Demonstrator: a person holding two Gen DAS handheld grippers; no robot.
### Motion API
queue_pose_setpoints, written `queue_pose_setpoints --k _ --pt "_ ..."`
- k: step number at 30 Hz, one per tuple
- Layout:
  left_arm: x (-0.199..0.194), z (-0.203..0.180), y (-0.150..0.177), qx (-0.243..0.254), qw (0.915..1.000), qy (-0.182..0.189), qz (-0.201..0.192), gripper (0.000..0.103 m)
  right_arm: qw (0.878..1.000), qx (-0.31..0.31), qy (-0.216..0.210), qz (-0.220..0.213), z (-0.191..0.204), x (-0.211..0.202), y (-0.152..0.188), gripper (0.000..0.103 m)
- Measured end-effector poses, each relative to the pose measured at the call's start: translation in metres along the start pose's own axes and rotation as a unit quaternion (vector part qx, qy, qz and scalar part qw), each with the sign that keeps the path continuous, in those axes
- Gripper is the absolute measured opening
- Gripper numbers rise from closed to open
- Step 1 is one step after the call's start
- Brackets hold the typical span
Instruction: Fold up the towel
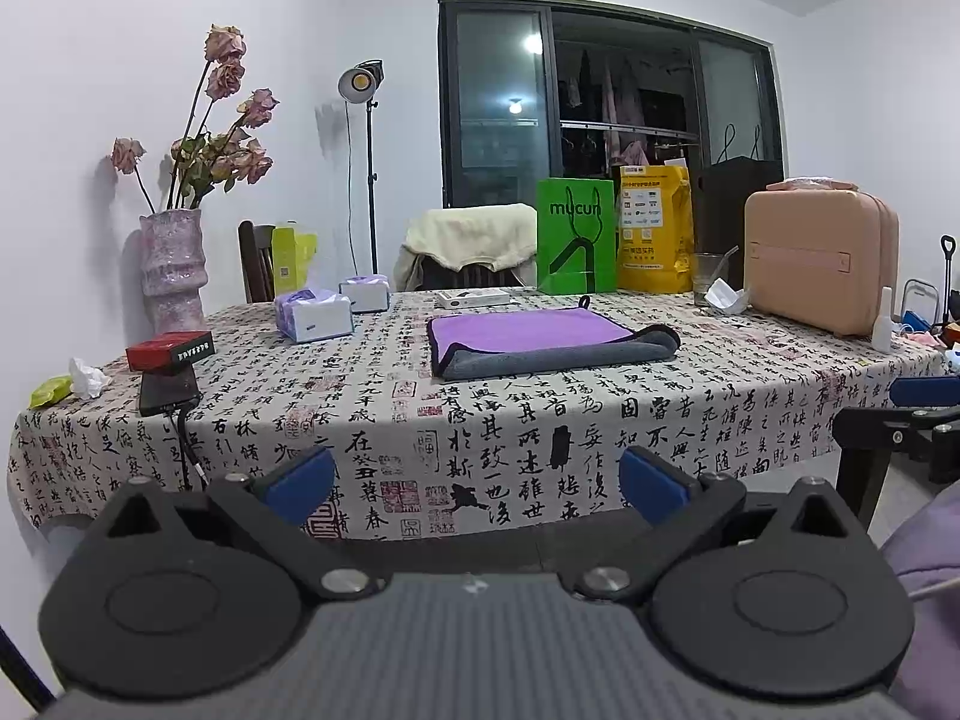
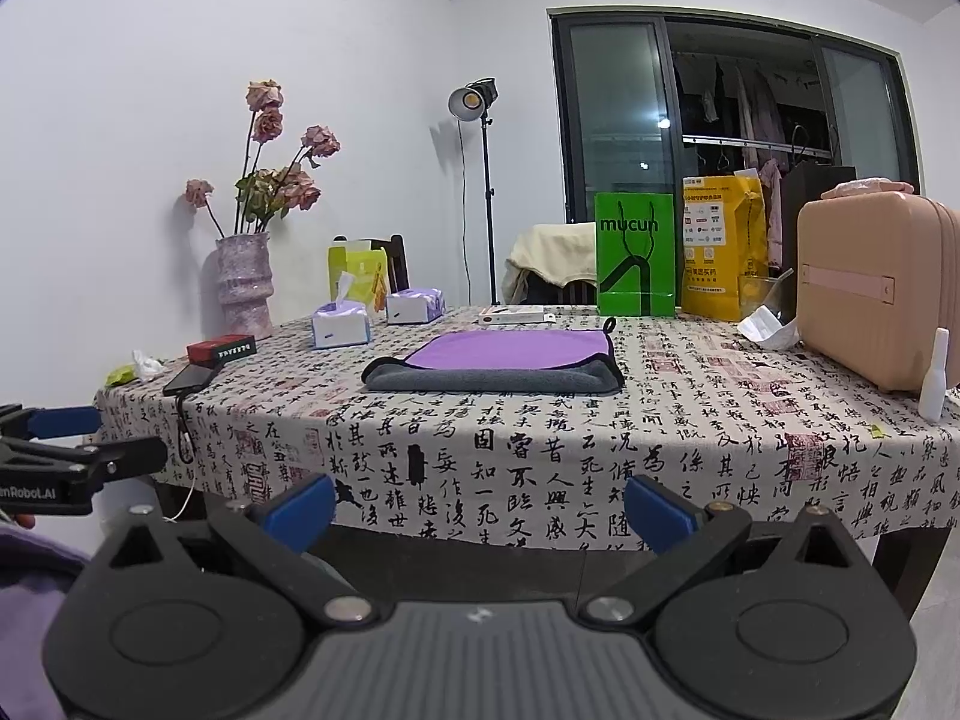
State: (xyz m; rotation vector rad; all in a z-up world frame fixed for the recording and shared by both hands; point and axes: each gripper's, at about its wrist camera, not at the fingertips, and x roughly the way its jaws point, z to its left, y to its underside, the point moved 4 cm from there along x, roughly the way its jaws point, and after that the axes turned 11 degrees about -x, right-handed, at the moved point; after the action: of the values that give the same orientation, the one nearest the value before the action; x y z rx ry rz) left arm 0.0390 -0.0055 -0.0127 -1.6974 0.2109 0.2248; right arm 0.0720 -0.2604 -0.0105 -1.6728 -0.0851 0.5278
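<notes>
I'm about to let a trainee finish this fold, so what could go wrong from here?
Both the left gripper and the right gripper are open and off the table's near edge, so they must travel in. The purple-and-grey microfibre towel lies loosely part-folded; a one-sided grab could bunch it. The patterned calligraphy tablecloth may get pinched with it. A wide sweep might hit the clear drinking glass or the small white bottle.
</notes>
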Motion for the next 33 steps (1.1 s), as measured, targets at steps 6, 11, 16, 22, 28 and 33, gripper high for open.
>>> queue_pose_setpoints --k 6,11,16,22,28,33 --pt "0.0014 -0.0015 0.0010 0.001 1.0000 0.001 0.002 0.103 1.000 0.001 0.000 0.001 -0.0003 0.0004 -0.0002 0.103" --pt "0.0015 -0.0016 0.0011 0.001 1.0000 0.001 0.002 0.103 1.000 0.003 0.001 0.001 -0.0004 0.0000 0.0001 0.103" --pt "0.0014 -0.0016 0.0011 0.001 1.0000 0.001 0.002 0.103 1.000 0.003 0.000 0.001 -0.0003 -0.0001 0.0002 0.103" --pt "0.0020 -0.0022 0.0024 0.001 1.0000 0.002 0.003 0.103 1.000 0.003 0.000 0.002 -0.0004 0.0000 0.0008 0.103" --pt "0.0031 -0.0025 0.0030 0.001 1.0000 0.003 0.003 0.103 1.000 0.003 -0.001 0.002 0.0001 0.0001 0.0010 0.103" --pt "0.0030 -0.0023 0.0028 0.001 1.0000 0.003 0.003 0.103 1.000 0.004 0.000 0.002 0.0002 0.0002 0.0012 0.103"
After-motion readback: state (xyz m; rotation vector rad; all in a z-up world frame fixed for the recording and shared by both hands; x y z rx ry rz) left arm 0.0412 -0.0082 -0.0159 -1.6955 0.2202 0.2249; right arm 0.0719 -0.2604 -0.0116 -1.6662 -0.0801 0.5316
